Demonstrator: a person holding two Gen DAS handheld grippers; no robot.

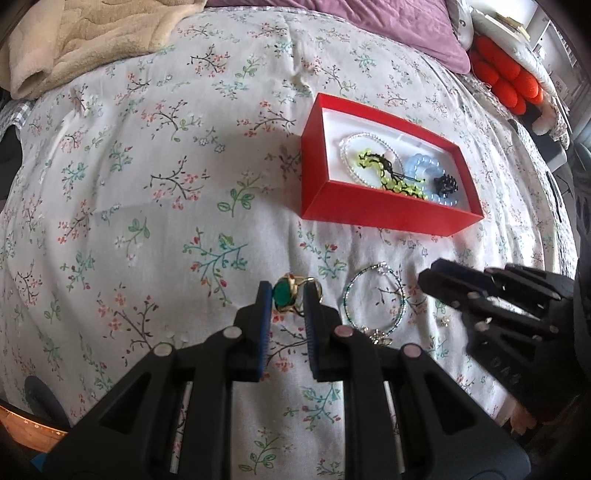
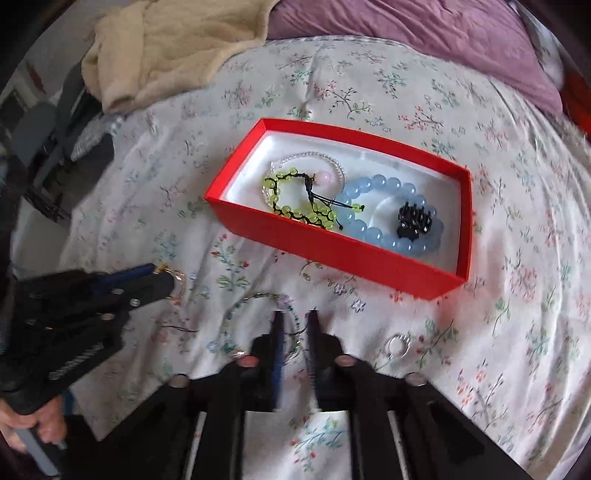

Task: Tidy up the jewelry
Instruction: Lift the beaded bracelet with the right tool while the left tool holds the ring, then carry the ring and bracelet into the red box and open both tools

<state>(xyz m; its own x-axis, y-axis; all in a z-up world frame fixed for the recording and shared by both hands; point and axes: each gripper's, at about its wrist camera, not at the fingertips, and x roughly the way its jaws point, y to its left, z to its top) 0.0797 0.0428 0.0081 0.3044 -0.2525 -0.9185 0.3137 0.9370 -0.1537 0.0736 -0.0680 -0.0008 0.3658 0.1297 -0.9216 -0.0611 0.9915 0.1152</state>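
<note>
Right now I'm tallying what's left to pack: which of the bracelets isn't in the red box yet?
The thin green-beaded bracelet, lying on the floral bedspread beside the left gripper. The pale blue, yellow-green and clear ones sit inside the red box.

The floral bedspread (image 1: 147,177) covers the bed surface and serves as the reference landmark. A beige fleece blanket (image 1: 85,40) lies bunched at the far left edge of the bedspread. A purple pillow (image 1: 399,26) rests at its far edge, toward the right. A cluster of orange-red balls (image 1: 509,79) sits just beyond the far right corner of the bedspread.
</note>
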